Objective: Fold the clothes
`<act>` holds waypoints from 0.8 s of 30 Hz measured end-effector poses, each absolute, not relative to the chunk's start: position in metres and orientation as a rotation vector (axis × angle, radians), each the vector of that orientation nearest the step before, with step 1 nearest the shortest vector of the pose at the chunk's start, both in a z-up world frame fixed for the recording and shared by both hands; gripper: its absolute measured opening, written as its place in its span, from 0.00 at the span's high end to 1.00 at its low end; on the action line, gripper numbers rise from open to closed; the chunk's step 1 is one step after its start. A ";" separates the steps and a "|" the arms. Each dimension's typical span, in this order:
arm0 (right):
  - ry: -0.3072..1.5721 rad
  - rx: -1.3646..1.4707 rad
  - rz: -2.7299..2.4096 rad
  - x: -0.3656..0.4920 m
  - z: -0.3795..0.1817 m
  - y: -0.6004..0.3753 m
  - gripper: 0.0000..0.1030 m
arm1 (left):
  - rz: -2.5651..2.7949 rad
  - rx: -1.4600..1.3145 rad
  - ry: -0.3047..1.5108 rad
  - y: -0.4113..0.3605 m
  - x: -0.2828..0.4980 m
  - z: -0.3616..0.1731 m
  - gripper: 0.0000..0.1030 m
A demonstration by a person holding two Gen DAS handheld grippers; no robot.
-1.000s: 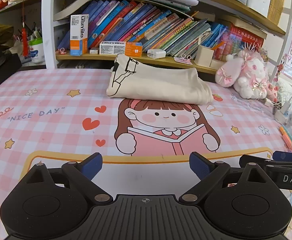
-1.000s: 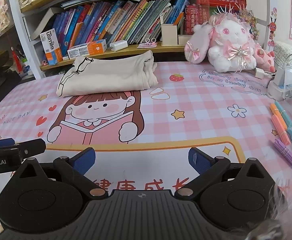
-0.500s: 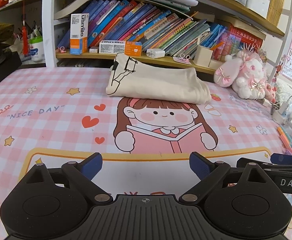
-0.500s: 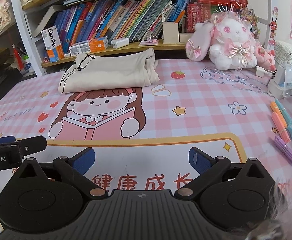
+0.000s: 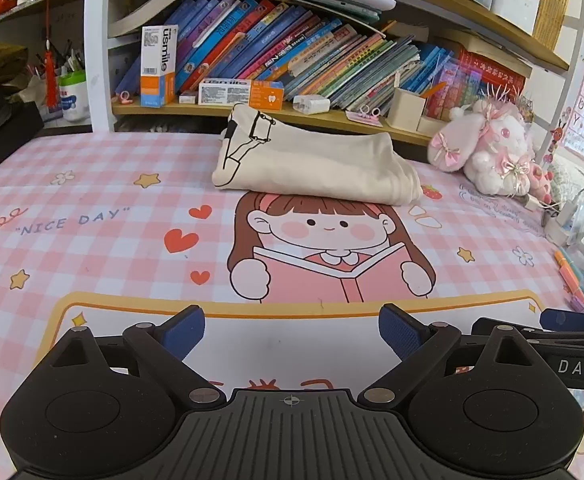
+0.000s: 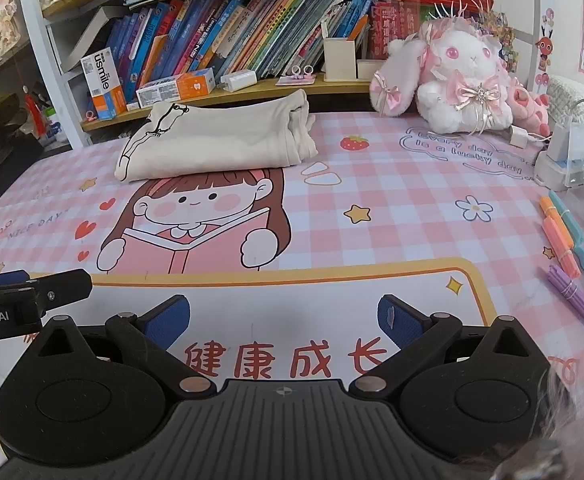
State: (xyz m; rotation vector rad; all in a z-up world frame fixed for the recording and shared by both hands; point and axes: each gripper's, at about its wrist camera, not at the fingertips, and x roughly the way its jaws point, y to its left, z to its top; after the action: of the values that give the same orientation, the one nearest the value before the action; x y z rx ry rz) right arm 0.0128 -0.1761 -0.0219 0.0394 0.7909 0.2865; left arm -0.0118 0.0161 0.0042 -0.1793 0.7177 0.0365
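We hold our left claw and right claw wide apart, empty, well short of the folded cream cloth garment on the pink checked bench

Two wrist views, low over desk mat near edge, facing bookshelf; shared: folded cream garment at far edge.

The folded garment is lying at the far side of the mat, just before the bookshelf. The plush rabbit is sitting to its right. Pens are lying at the right edge.
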 end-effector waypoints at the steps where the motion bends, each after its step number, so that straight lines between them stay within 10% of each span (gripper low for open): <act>1: 0.791 0.039 0.286 0.013 -0.022 -0.176 0.02 | 0.037 -0.179 0.717 0.016 -0.012 0.004 0.07; 24: 0.812 0.033 0.287 0.012 -0.023 -0.172 0.02 | 0.046 -0.177 0.718 0.018 -0.012 0.005 0.01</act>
State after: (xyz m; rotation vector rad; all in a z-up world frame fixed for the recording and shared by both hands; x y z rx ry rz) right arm 0.0125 -0.1719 -0.0235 0.0332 0.8120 0.2873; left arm -0.0118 0.0175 0.0051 -0.1769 0.7185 0.0456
